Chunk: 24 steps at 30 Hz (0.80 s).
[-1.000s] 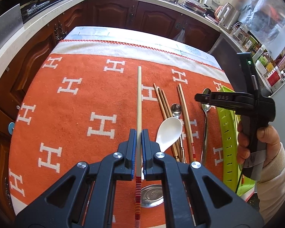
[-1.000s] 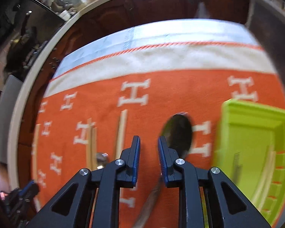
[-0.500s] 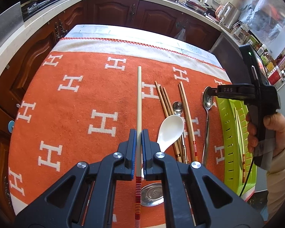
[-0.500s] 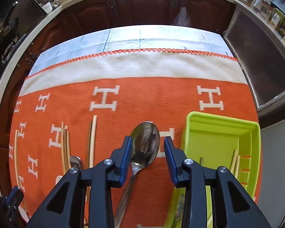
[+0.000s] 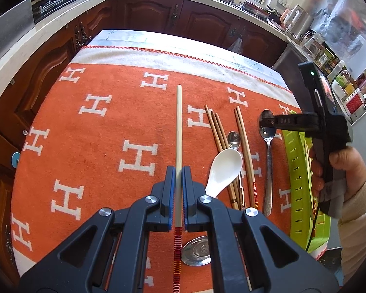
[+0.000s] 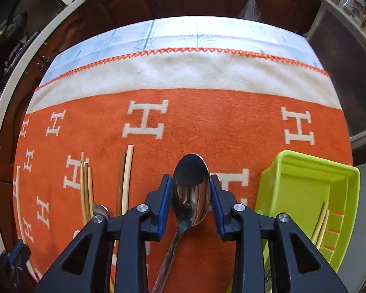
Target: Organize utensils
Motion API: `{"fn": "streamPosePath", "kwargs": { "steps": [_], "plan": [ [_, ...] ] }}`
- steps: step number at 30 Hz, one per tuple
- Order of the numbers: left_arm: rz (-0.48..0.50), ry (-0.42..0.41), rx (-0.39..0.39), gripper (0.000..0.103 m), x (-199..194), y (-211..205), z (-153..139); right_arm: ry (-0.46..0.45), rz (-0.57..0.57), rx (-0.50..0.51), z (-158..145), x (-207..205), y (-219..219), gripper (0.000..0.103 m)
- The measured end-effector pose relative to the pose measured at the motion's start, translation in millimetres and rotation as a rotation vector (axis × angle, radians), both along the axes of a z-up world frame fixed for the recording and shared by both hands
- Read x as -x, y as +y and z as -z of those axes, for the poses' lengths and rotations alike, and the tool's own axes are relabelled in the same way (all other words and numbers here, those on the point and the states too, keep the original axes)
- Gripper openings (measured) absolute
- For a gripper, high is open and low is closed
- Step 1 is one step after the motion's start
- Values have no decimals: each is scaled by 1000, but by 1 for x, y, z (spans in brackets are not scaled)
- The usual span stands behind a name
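From the left wrist view, the bench (image 5: 158, 48) is covered by an orange blanket (image 5: 105, 151) whose pale band and red-stitched edge lie at the far side, with dark cabinets beyond; the blanket's left half is bare, giving open room there. The left gripper (image 5: 178, 191) has its fingers pressed shut on a pale chopstick (image 5: 178, 131), which runs straight away from the camera, plain tip far, striped end near. To its right lie a white spoon (image 5: 225, 168), brown chopsticks (image 5: 217, 134), a small metal spoon (image 5: 233, 139) and a large metal spoon (image 5: 268, 161), all lengthwise the same way, then a green tray (image 5: 295, 178) at the blanket's right edge. A hand (image 5: 339, 168) holds the right gripper (image 5: 264, 122) over the large spoon's bowl. From the right wrist view, the right gripper's fingers (image 6: 164, 202) flank that bowl and are closing; whether the pads press it I cannot tell. The spoon's bowl points away, handle toward the camera. The tray sits just right, two pale chopsticks (image 6: 320, 222) inside.
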<state>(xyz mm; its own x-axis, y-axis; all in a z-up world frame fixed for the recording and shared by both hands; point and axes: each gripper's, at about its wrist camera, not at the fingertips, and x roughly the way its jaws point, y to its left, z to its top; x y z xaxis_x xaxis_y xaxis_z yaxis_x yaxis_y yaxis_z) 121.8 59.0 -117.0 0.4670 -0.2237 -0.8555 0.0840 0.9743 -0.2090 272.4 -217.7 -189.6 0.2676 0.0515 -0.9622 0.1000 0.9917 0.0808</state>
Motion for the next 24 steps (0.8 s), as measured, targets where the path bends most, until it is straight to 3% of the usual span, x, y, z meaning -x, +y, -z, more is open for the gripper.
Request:
{"fn": "streamPosePath", "kwargs": {
  "steps": [5,11,15,24],
  "plan": [
    [7,-8,-10,3,0,-6,-2,-85,10,-48,-3,20,1,4],
    [25,-37,-14,3,6,-11,-14,-158,29,-150,-13,55,-6,3],
    [40,-39,-5,3,9,-19,-21,-231,51,-226,-36,84,-19,3],
    [135,-52,14,3,25,-60,-42,-391,100,-284,-108,151,-69,3]
  ]
}}
